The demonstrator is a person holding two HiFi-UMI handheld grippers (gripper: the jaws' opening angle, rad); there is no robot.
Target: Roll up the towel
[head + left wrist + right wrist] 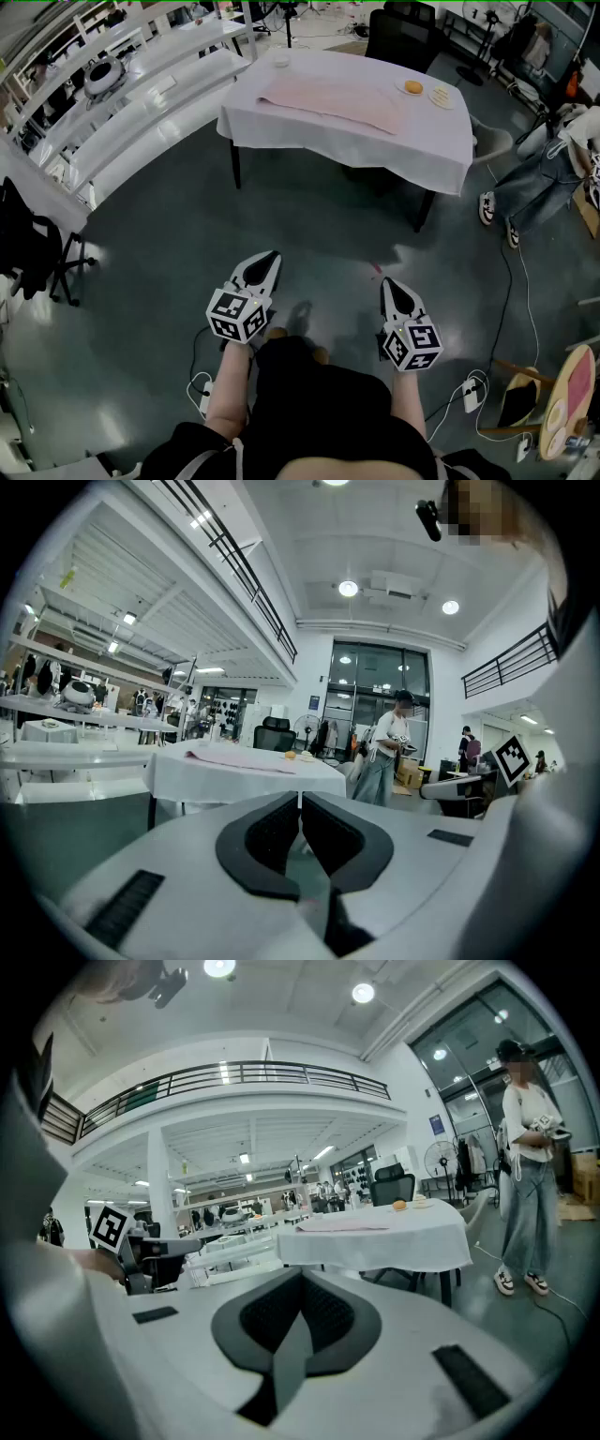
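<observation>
A pale pink towel (333, 100) lies flat on a table under a white cloth (375, 141), well ahead of me across the floor. From the left gripper view the towel (239, 757) shows as a thin pink strip on that table, and from the right gripper view the towel (342, 1225) looks the same. My left gripper (267, 260) and right gripper (391, 287) hover side by side over the dark floor, far short of the table. Both are shut with nothing between the jaws.
An orange round thing (412, 88) and a small plate (441, 95) sit at the table's right end, a small cup (280, 61) at its far left. White shelving (141, 103) runs along the left. A person (525, 1166) stands right of the table. Cables and plugs (473, 394) lie on the floor.
</observation>
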